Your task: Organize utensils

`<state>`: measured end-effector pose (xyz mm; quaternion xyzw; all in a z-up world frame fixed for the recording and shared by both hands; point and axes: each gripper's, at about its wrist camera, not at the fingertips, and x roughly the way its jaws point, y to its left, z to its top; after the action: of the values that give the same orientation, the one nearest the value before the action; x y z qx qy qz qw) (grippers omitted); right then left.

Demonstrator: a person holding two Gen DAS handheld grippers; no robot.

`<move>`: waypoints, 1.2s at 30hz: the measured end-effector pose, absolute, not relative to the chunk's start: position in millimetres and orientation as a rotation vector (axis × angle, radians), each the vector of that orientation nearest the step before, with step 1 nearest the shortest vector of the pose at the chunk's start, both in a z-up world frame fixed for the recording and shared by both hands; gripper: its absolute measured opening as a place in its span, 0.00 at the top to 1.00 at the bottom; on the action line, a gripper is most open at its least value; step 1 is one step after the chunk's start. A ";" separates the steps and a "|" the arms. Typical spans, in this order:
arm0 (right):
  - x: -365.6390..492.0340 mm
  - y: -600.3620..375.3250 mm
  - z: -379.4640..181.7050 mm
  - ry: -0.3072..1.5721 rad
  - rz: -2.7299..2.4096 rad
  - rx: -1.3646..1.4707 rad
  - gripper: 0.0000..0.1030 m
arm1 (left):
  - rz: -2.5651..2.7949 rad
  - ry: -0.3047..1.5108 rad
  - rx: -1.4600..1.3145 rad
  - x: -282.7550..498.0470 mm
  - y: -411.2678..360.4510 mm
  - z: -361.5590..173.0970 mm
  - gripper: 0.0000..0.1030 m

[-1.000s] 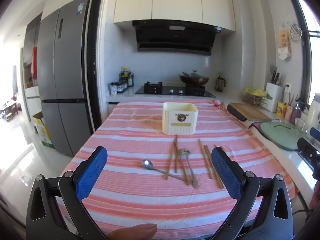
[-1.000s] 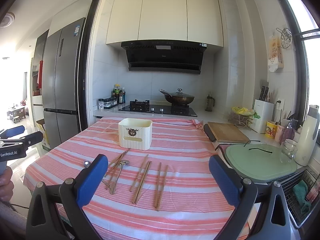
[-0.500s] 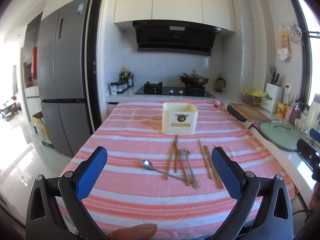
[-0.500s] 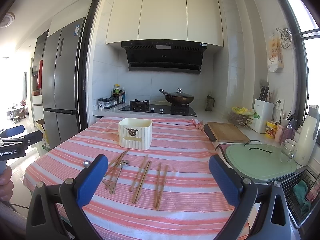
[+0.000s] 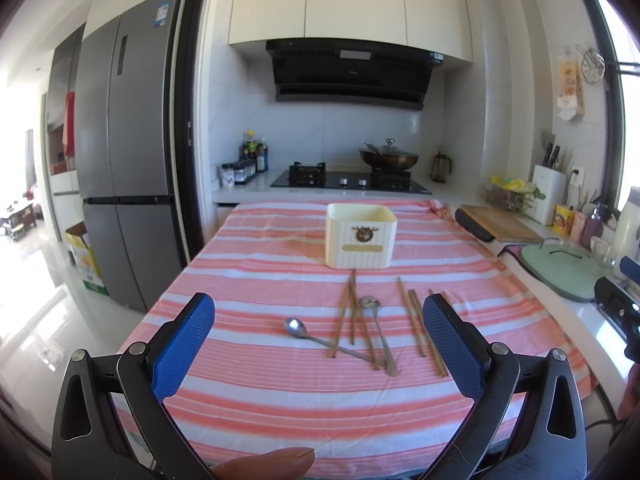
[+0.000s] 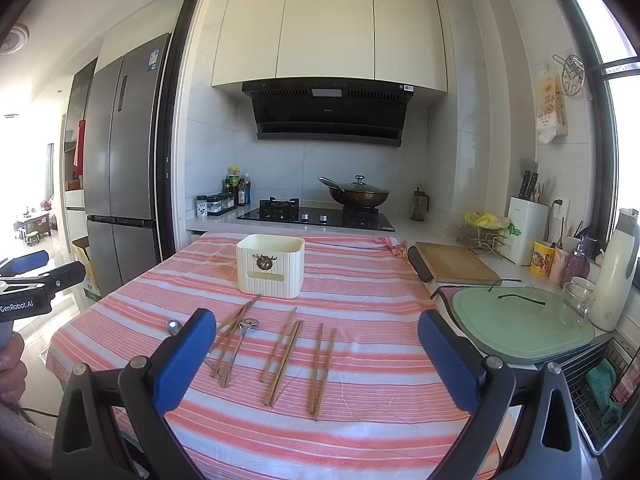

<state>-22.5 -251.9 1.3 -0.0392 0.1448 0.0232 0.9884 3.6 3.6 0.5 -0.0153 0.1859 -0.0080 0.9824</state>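
The left tool (image 5: 319, 343) and the right tool (image 6: 317, 357) are both spread wide and hold nothing above the striped counter (image 6: 360, 432). Chopsticks (image 6: 284, 356) and two spoons (image 5: 320, 338) lie loose before the cream holder (image 5: 361, 236).

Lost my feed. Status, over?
Left tongs open, empty. Right tongs open, empty. Chopsticks and spoons loose on striped cloth, holder box behind. Nothing blocking.
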 end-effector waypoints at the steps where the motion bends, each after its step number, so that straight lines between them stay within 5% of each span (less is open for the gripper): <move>1: -22.5 -251.9 1.3 0.291 0.046 -0.079 0.00 | -0.017 0.374 -0.031 3.5 3.7 0.4 0.00; 36: -18.2 -250.7 -0.8 0.294 0.049 -0.083 0.00 | -0.015 0.375 -0.033 6.4 4.9 -0.9 0.00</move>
<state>-18.2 -250.7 -0.8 -0.0415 0.1465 0.0246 0.9880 6.4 4.9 -0.9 -0.0166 0.1865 -0.0077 0.9823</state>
